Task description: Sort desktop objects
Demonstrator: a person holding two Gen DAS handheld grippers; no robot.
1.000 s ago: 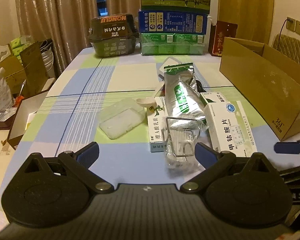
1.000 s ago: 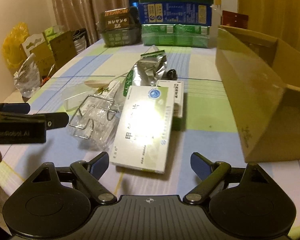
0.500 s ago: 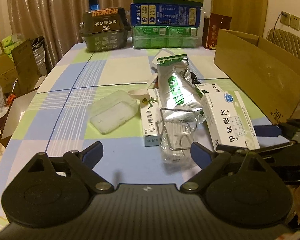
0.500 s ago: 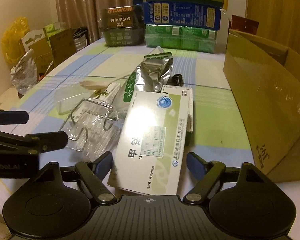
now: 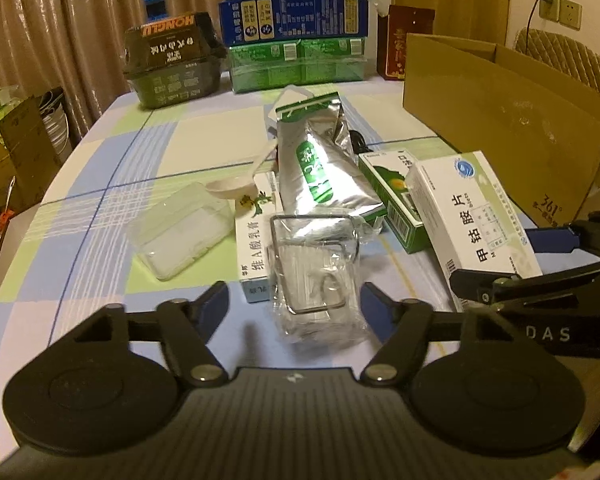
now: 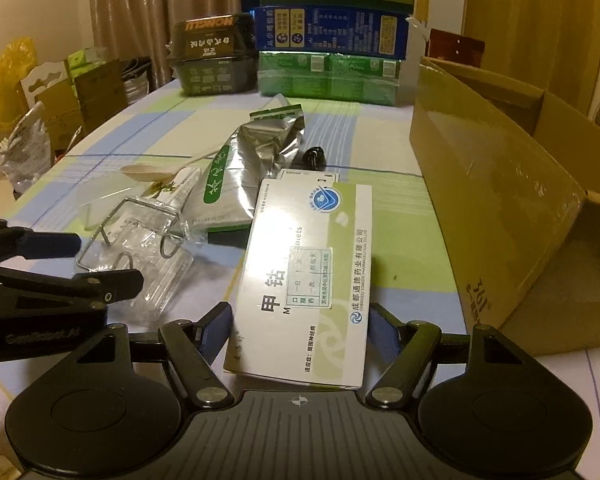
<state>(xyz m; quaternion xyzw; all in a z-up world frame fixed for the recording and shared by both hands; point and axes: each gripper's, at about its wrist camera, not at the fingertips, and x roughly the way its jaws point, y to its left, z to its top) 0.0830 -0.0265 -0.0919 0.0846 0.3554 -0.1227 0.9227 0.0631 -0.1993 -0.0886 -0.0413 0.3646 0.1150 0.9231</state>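
Left wrist view first: the left gripper [image 5: 294,306] sits low over the checked tablecloth [image 5: 100,216], and its jaws have just been closing in. Between the blue pads is the near end of a clear plastic bag with a wire rack inside [image 5: 316,276]. The pads aren't pressing on it yet, so the claw is open around the bag, not gripping. Taking that bag as the landmark: a narrow white ointment box [image 5: 256,248] lies touching it on the left, and a clear plastic case [image 5: 180,230] is further left. Behind the bag there's a silver foil pouch with a green label [image 5: 320,168], with a pale plastic spoon [image 5: 240,186] to the left of the pouch. To the right of the bag is a green box [image 5: 392,200], then a white medicine box [image 5: 476,216] leaning on it. The right gripper [image 5: 540,256] pokes in at the right edge, next to that white box.

Right wrist view: the right gripper [image 6: 298,330] has its jaws on either side of the white medicine box [image 6: 312,276], and they've just been narrowing too. The pads look just about at the box's edges, but whether they actually squeeze it can't be told. The bagged wire rack [image 6: 140,248] is just left of the box, with the left gripper [image 6: 92,260] at it. An open cardboard carton [image 6: 500,208] stands to the right of the box.
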